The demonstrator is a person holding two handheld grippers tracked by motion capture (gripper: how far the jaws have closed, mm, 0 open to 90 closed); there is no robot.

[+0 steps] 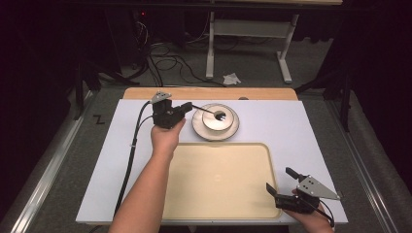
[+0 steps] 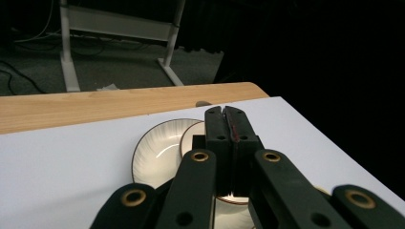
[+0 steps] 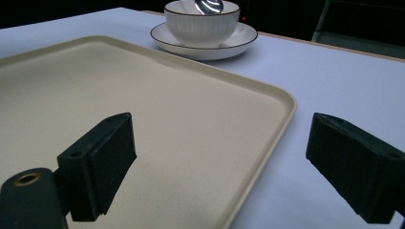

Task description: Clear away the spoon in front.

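The left gripper [image 1: 187, 108] has its jaws clamped on the handle of a spoon [image 1: 206, 112] whose head rests in the bowl [image 1: 217, 119] on its saucer [image 1: 199, 127], beyond the tray [image 1: 194, 194]. The spoon's long axis runs rightward from the jaws into the bowl. The right gripper [image 1: 281, 180], jaws apart, waits at the surface's near corner, well apart

Both black two-jaw grippers, left [image 1: 188, 108] and right [image 1: 281, 180], carry grey three-cornered plates. Brass-ringed holes dot their linkages. A black cable [image 1: 130, 155] trails from the left one.

Metal spoon [image 1: 206, 112] slanting into white bowl [image 1: 217, 121] on saucer [image 1: 232, 132]
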